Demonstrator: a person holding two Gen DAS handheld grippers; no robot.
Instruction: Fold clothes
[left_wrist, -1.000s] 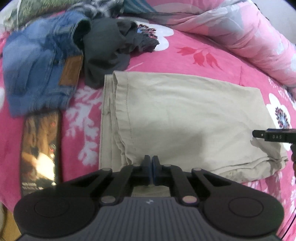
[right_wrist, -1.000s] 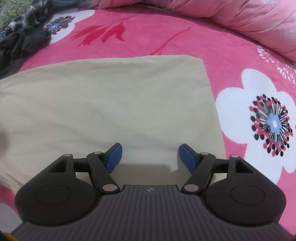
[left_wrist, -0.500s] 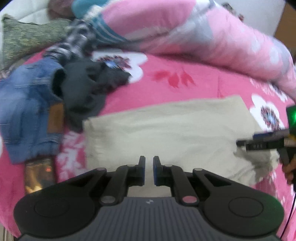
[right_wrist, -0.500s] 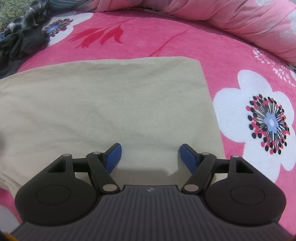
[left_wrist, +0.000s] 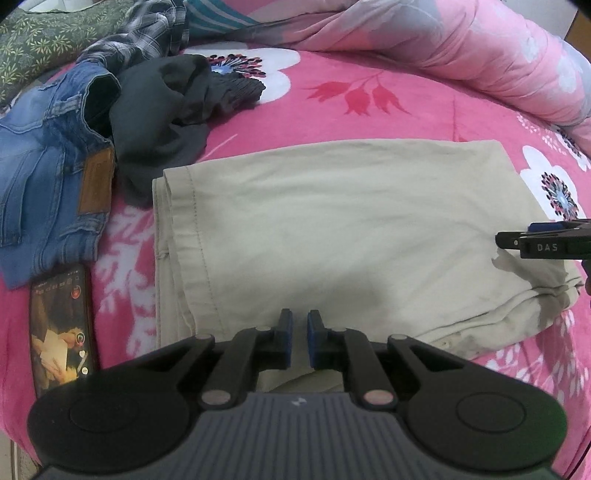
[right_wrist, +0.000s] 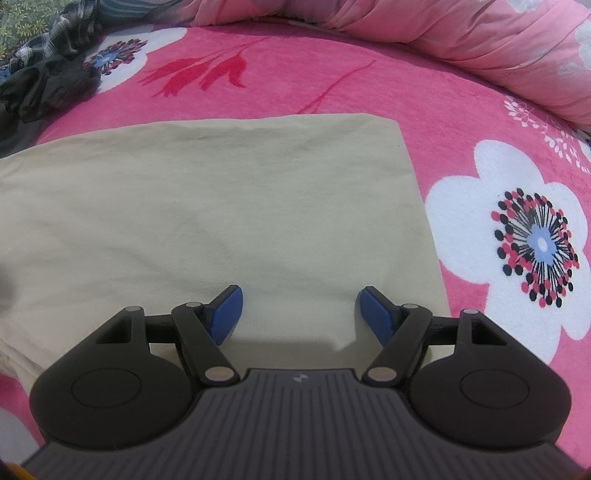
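The folded beige trousers (left_wrist: 343, 236) lie flat on the pink flowered bedspread (left_wrist: 369, 110), and everything else is placed here relative to them. Their stitched hem edges stack along the left side in the left wrist view, and the right end bunches into a loose, thick fold.

The left tool (left_wrist: 298, 341) hangs over the near edge of the trousers, its blue pads drawn almost together with only a thin slit between them; nothing is caught in that slit. The right tool (right_wrist: 298, 314) hangs over the trousers' near right part, jaws spread wide, bare cloth showing between the blue pads (right_wrist: 226, 309) and nothing gripped. In the left wrist view one of its dark fingers reaches in just above the bunched right end.

Left of the trousers lie blue jeans (left_wrist: 48, 173) with a brown leather patch, and a dark grey garment (left_wrist: 162, 122) lies crumpled at the trousers' far left corner, touching it. A phone (left_wrist: 61, 328) with a lit screen rests near the trousers' near left corner. Beyond the trousers, well apart, a rolled pink quilt (left_wrist: 461, 55) runs across the bed, with a plaid shirt (left_wrist: 147, 33) heaped beyond the jeans.
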